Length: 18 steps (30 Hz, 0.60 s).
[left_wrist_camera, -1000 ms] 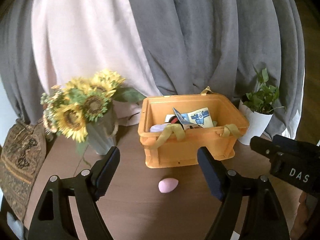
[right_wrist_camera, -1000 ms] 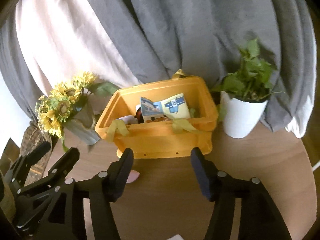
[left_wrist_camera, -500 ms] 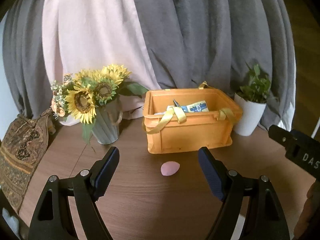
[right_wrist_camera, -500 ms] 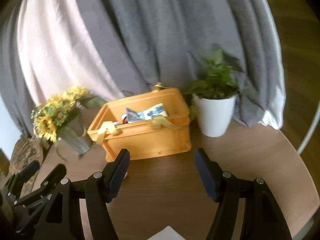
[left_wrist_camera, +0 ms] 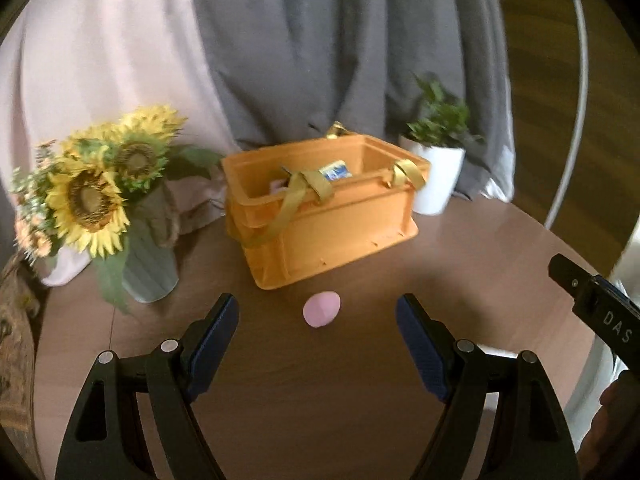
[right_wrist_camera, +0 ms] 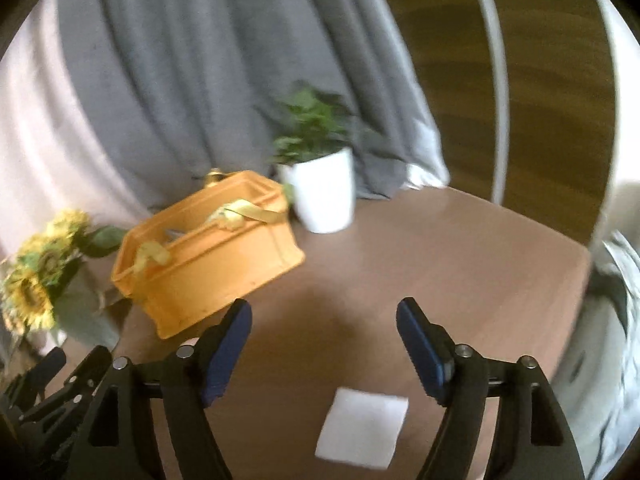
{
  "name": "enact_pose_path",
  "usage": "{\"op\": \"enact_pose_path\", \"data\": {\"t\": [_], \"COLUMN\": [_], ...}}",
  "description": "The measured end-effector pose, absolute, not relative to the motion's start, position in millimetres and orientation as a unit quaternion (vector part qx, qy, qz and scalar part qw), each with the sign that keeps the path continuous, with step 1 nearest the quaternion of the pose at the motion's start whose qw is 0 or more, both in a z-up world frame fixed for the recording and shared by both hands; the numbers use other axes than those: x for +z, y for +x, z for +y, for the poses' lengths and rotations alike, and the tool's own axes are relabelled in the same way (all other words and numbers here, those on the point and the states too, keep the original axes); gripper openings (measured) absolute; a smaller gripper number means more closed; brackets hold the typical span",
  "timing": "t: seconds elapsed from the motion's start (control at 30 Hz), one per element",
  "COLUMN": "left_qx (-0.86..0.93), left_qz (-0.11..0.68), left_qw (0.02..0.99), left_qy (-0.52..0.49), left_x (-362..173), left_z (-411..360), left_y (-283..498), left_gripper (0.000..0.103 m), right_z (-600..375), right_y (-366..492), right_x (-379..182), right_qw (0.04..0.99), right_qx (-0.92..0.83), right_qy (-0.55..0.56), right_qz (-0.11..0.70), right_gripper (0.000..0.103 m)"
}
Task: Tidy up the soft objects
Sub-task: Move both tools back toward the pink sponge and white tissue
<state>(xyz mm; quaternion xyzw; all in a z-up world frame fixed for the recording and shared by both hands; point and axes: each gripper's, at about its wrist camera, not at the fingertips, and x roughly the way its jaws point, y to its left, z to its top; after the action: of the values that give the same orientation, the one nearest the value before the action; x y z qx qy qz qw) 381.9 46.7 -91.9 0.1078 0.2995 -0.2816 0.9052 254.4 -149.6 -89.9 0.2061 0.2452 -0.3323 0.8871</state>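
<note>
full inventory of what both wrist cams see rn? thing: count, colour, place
crate: 1, orange with yellow straps, table centre, holds a blue-and-white packet plus unclear items
egg-shaped sponge: 1, pink, on table in front of crate
flat square: 1, white, table near edge
sunflower bouquet: 1, yellow, in grey-green vase left of crate
potted plant: 1, green in white pot, right of crate
curtains: grey and pale pink, behind table
table: 1, brown wood
left gripper: open, empty
right gripper: open, empty

Matt plastic crate (left_wrist_camera: 332, 232), wood-grain table (left_wrist_camera: 460, 280)
</note>
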Motion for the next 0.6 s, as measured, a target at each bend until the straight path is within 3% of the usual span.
{"op": "enact_pose_path", "data": {"t": [0.2,0.6], "left_qx": [-0.320,-0.354], "left_qz": [0.295,0.328], "left_qw": [0.893,0.867], "left_qy": [0.115,0.121], "left_x": [-107.7,-152.5], "left_z": [54.9,38.1], "left_y": [395.9,451.7], "left_gripper": [0.081,0.081], "right_z": [-121.6,-101.2], "right_y": [233.3,257.4], "right_x": [-103.5,-148.9], "right_qw": [0.848,0.797], "right_qx": [-0.431,-0.502], "right_qy": [0.213,0.220], "right_qz": [0.221,0.252], "right_gripper": [0.088,0.088]}}
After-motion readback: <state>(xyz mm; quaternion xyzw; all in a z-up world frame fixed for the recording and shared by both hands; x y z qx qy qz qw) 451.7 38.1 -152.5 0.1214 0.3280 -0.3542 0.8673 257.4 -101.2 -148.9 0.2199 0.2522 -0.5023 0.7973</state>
